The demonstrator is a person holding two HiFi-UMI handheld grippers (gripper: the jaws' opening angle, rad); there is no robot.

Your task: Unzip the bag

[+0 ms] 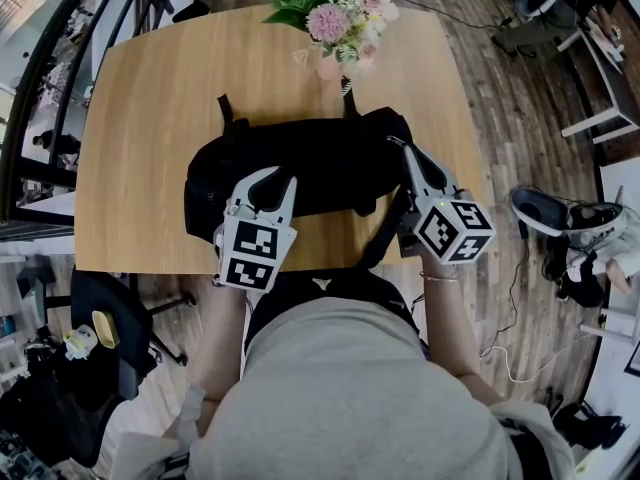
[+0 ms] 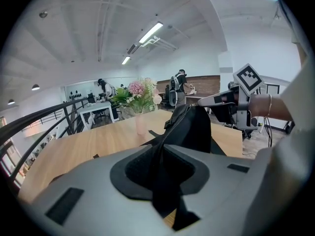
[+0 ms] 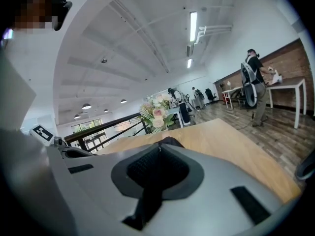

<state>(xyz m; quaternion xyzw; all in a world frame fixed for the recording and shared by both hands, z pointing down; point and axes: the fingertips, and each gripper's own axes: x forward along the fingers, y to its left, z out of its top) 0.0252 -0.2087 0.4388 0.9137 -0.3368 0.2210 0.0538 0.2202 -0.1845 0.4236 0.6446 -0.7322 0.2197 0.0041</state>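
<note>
Head view: a black bag (image 1: 330,163) lies across the near middle of the wooden table (image 1: 140,148). A pink vase (image 1: 330,66) holding flowers (image 1: 345,13) stands at the far edge.

Left gripper view: the left gripper (image 2: 160,149) is clamped on a fold of the bag.

Right gripper view: the right gripper (image 3: 158,149) has its jaws together at the bag's right end. Whether they nip anything thin is too small to tell.

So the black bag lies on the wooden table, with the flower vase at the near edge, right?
No: the flower vase stands at the far edge, beyond the black bag, as the head view shows. The rest holds.
</note>
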